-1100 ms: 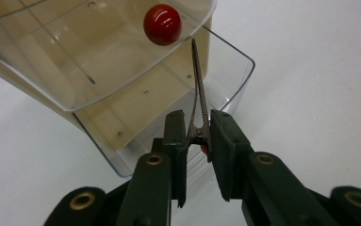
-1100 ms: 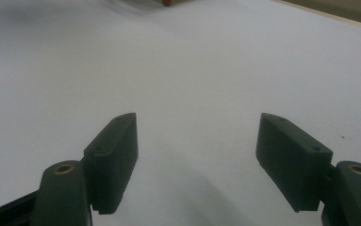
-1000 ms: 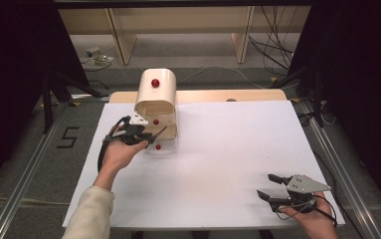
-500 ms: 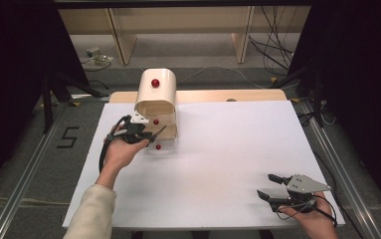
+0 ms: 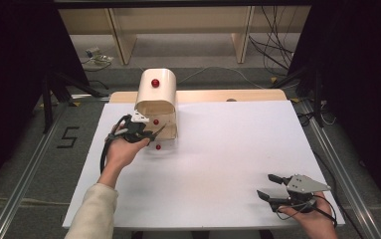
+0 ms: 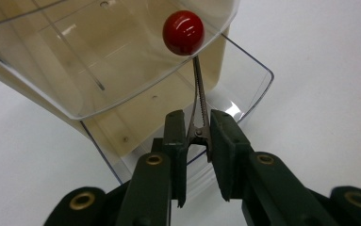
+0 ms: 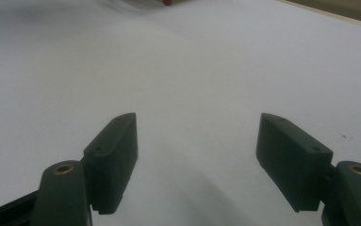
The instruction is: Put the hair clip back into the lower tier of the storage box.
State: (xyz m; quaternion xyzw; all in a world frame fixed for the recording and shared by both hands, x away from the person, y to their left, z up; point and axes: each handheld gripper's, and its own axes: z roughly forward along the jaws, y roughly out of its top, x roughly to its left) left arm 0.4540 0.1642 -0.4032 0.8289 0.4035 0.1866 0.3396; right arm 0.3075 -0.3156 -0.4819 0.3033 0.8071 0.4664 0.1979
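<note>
A cream box (image 5: 156, 94) with a rounded top and red ball knobs stands at the back left of the white table (image 5: 228, 149). Its clear front flap (image 6: 74, 61) is swung up, and a clear tray (image 6: 244, 94) juts out below it. My left gripper (image 5: 145, 132) (image 6: 198, 120) is at the box front, shut on slim metal tweezers (image 6: 199, 108). The tweezers' tip reaches the red knob (image 6: 183, 32) on the clear flap. My right gripper (image 5: 270, 186) (image 7: 197, 157) rests near the table's front right corner, open, with nothing between its fingers.
Another red knob (image 5: 155, 82) sits on the box top and one (image 5: 158, 147) low at its front. A wooden strip (image 5: 228, 95) runs along the table's far edge. Metal rails (image 5: 24, 189) flank the table, and cables (image 5: 277, 55) lie on the floor behind.
</note>
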